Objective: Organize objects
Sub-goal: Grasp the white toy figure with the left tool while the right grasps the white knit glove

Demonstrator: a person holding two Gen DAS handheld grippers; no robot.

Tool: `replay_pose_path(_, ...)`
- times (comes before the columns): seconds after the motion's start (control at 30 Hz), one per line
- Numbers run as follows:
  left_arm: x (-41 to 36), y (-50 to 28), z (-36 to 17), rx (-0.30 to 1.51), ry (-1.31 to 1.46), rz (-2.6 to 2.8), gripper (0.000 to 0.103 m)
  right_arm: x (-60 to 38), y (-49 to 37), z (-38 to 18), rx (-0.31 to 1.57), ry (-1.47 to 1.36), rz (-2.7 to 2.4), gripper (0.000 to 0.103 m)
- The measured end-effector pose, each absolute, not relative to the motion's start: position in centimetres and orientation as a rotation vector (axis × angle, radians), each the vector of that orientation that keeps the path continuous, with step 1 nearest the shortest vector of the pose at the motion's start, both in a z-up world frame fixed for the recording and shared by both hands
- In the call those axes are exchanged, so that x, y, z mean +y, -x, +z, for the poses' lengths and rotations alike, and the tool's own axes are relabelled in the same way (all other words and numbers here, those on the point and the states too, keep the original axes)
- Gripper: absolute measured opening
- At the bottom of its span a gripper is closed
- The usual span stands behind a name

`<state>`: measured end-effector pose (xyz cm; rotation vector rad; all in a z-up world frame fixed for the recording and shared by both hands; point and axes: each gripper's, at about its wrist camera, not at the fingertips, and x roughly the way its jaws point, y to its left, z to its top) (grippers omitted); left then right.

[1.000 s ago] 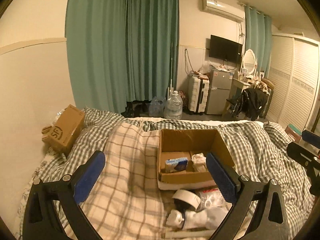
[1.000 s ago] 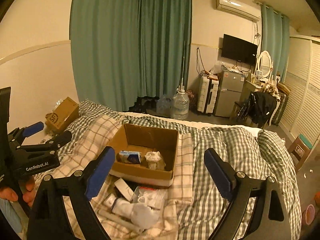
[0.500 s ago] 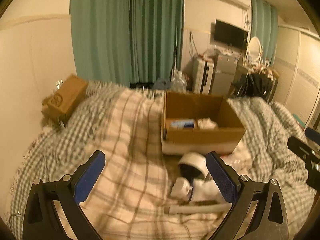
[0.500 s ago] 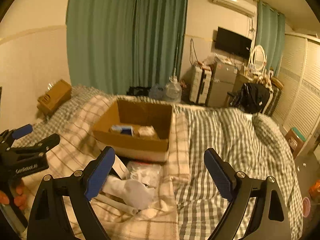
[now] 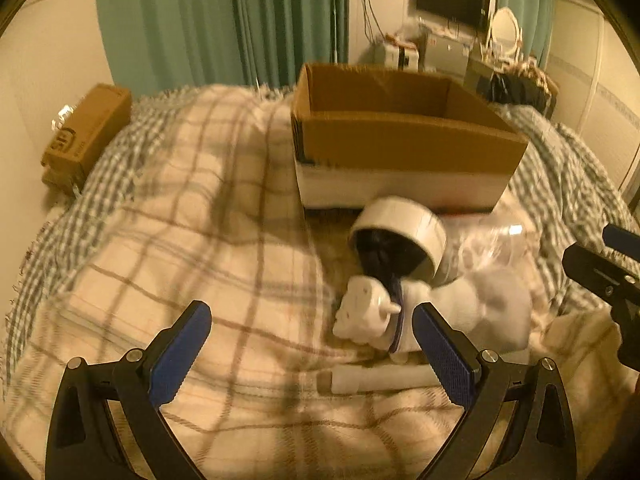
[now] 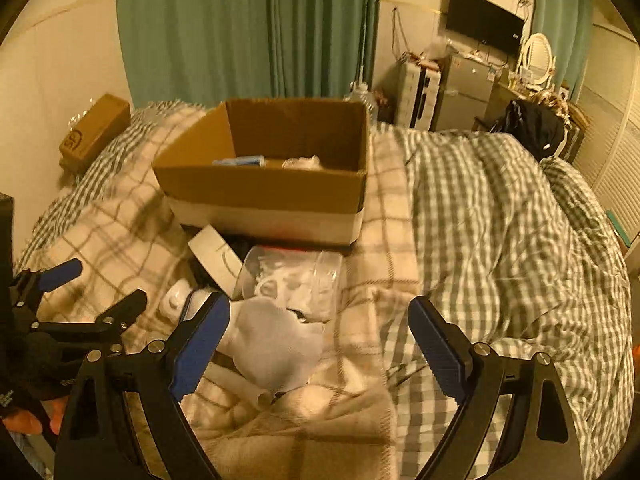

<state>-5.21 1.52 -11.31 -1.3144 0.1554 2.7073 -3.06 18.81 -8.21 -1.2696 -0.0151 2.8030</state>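
An open cardboard box sits on the bed, with a blue packet and white items inside. In front of it lies a pile: a white tape roll, a white plug adapter, a white sock, a clear plastic bag and a white tube. My left gripper is open and empty, low over the blanket just left of the pile. My right gripper is open and empty, over the sock.
A plaid cream blanket and a green checked duvet cover the bed. A closed brown carton lies by the wall at the left. Curtains, a fridge, suitcase and TV stand beyond the bed.
Both grippers have dropped lower and moved closer to the pile in front of the box. Both stay open and empty.
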Motion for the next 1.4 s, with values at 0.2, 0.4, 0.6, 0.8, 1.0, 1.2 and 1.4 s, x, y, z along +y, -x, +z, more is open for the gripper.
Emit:
replay_pose_path(0.2,2.3,6.6,-14.0,0.181,1.452,2.605,0.088,18.5,4.1,-9.8,-0.015,1.356,2.779,0.091)
replay_pose_path(0.4,3.2,7.7,-15.7,0.189,1.526,2.506,0.08,18.5,4.9,-10.9,0.004,1.409,2.758,0.091)
replay_pose_path(0.6,4.1,8.1,-16.5,0.153,1.528,2.402,0.075,18.1,5.5,-11.6,-0.012,1.449,2.746,0.091)
replay_pose_path(0.8,4.6,7.5,-16.6,0.132,1.499,2.337,0.053,17.9,5.6,-11.7,-0.02,1.46,2.746,0.091)
replay_pose_path(1.0,3.2,6.8,-15.4,0.06,1.454,2.397,0.043,17.3,5.6,-11.9,-0.045,1.487,2.756,0.091)
replay_pose_path(1.2,1.5,6.5,-14.4,0.004,1.427,2.45,0.043,16.8,5.8,-12.5,-0.059,1.536,2.754,0.091)
replay_pose_path(1.4,0.2,6.2,-12.3,-0.025,1.373,2.52,0.043,16.1,6.6,-13.5,-0.078,1.631,2.751,0.091)
